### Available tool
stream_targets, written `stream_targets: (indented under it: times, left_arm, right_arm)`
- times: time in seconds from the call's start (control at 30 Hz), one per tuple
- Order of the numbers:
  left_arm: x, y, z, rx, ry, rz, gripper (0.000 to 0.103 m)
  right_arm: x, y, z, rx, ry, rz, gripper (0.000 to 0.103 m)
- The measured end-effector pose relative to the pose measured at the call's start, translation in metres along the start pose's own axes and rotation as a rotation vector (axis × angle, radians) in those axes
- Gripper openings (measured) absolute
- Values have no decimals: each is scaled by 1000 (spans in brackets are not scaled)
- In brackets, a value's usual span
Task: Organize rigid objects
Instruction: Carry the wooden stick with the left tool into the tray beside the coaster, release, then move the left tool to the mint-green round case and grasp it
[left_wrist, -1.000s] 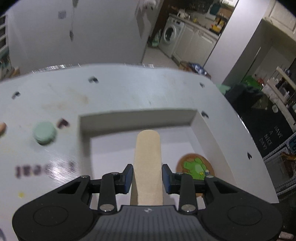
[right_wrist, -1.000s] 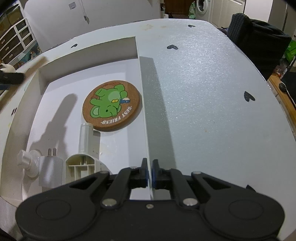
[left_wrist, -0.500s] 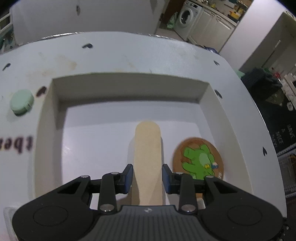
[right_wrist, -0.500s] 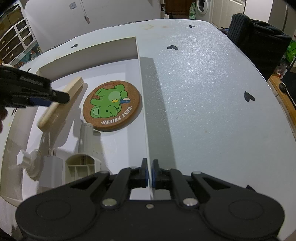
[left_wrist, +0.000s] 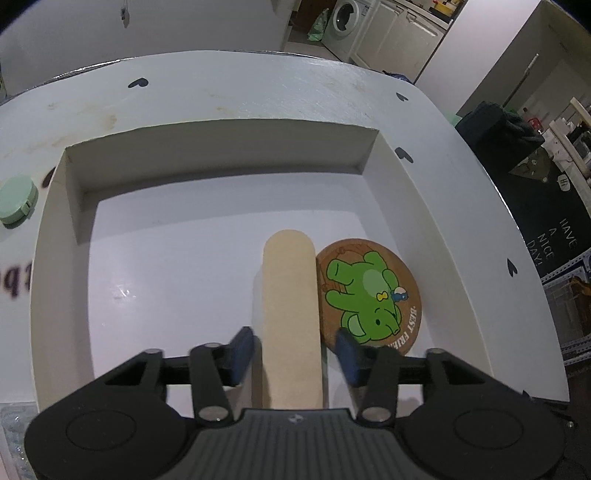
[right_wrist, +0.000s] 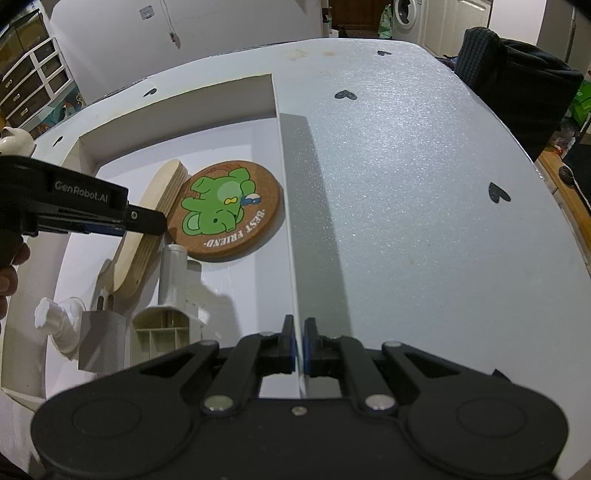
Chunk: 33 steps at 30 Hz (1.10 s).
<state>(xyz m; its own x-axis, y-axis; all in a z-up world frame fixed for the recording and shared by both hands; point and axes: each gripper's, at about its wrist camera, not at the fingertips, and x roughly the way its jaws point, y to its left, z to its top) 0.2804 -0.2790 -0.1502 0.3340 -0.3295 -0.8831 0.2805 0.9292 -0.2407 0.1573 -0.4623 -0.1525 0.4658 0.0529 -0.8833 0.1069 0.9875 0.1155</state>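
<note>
A washing machine (left_wrist: 345, 18) stands far beyond the fingers past the white table (left_wrist: 258, 85), with a dark mat (left_wrist: 546, 221) lettered "HAVE A NICE DAY" off to their right.

Left wrist cam sits low over the white tray (left_wrist: 55, 280), looking along it from close up. Right wrist cam looks down the tray's right wall (right_wrist: 286, 206). Both catch the cork coaster (left_wrist: 369, 291).

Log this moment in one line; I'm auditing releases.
left gripper: open around wooden block | wooden block: in box, beside coaster | right gripper: shut on box wall
</note>
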Motion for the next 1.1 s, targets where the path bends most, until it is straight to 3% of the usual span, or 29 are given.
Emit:
stream_targets:
  times: [0.3, 0.53, 0.73, 1.1]
  left_arm:
    - [-15, 0, -7, 27, -7, -17, 83]
    - [-58, 4, -8, 112, -76, -69, 102]
    - [-96, 24, -4, 129, -161, -60, 103]
    - [-125, 96, 12, 77, -272, 93, 103]
  right_arm:
    - [0, 0, 0, 1, -1, 2, 5]
    - [0, 0, 0, 0, -1, 2, 5]
    - [0, 0, 0, 1, -1, 2, 5]
    - [0, 1, 0, 1, 1, -1, 5]
